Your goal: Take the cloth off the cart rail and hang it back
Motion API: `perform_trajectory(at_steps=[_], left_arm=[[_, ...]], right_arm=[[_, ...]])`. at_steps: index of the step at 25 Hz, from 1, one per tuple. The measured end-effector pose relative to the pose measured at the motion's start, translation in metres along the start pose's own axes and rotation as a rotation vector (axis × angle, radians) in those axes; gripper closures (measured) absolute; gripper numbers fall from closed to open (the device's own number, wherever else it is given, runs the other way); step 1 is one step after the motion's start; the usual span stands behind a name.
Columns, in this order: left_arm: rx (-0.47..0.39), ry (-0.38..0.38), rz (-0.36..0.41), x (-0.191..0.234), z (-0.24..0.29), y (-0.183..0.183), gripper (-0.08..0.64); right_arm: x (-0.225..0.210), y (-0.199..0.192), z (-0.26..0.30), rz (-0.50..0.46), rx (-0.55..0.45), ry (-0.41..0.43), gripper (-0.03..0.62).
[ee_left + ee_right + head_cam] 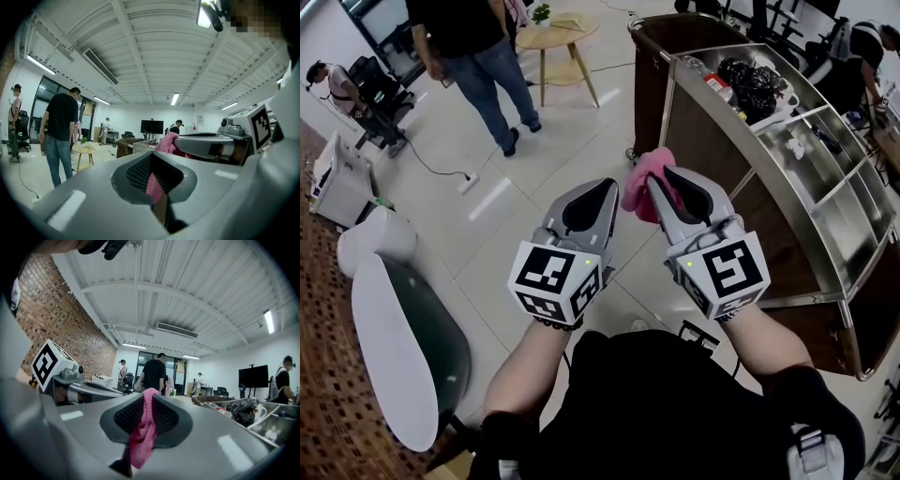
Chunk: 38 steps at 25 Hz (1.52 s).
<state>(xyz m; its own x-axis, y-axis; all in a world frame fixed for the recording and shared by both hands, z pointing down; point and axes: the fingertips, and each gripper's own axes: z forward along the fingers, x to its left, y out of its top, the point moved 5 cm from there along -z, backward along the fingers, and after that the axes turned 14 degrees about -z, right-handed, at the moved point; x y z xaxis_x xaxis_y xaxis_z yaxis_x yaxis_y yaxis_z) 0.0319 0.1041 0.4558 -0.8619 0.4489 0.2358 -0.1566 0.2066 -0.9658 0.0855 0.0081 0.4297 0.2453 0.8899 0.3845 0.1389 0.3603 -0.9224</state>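
A pink cloth [645, 187] hangs bunched between my two grippers, held level side by side over the floor to the left of the steel cart [741, 155]. My right gripper [664, 174] is shut on the cloth, which fills the gap between its pads [143, 437]. My left gripper [605, 187] is beside it, with a thin pink strip of the cloth [153, 185] pinched between its closed jaws. In the left gripper view the cloth [166, 143] also bulges at the right gripper's tip. The cart's rail near me is bare.
Black bags [755, 84] and small items lie in the cart's top trays. A person [478, 56] stands ahead on the tiled floor near a round wooden table [558, 37]. A white and green chair [403, 347] sits at my left, on brown carpet.
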Motion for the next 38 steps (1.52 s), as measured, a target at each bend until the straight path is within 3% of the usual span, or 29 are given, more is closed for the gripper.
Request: perform_trajectory(at_steps=[3,7,11,16,23,26,32,38], left_arm=[[0.004,-0.009,-0.002,0.013,0.011,0.001,0.56],[0.012,-0.038,-0.002,0.02,0.016,0.003,0.56],[0.02,-0.075,0.005,0.038,0.028,0.008,0.56],[0.048,-0.138,0.012,0.078,0.04,0.031,0.56],[0.076,-0.222,0.007,0.134,0.053,0.053,0.56],[0.087,-0.249,0.002,0.156,0.054,0.061,0.56],[0.096,-0.277,0.002,0.19,0.053,0.073,0.56],[0.106,-0.294,0.001,0.208,0.059,0.073,0.56]], right_arm=[[-0.005,-0.006,0.014,0.013,0.033,-0.005,0.541],[-0.009,0.0,0.024,-0.032,-0.057,-0.044,0.541],[-0.008,-0.007,0.04,0.018,0.059,-0.064,0.541],[-0.01,0.008,0.082,0.004,0.025,-0.14,0.541],[-0.005,0.017,0.138,0.003,0.054,-0.225,0.541],[0.003,0.022,0.157,0.027,0.115,-0.248,0.541],[0.005,0.036,0.192,-0.032,0.017,-0.309,0.541],[0.002,0.036,0.212,-0.044,0.009,-0.33,0.541]])
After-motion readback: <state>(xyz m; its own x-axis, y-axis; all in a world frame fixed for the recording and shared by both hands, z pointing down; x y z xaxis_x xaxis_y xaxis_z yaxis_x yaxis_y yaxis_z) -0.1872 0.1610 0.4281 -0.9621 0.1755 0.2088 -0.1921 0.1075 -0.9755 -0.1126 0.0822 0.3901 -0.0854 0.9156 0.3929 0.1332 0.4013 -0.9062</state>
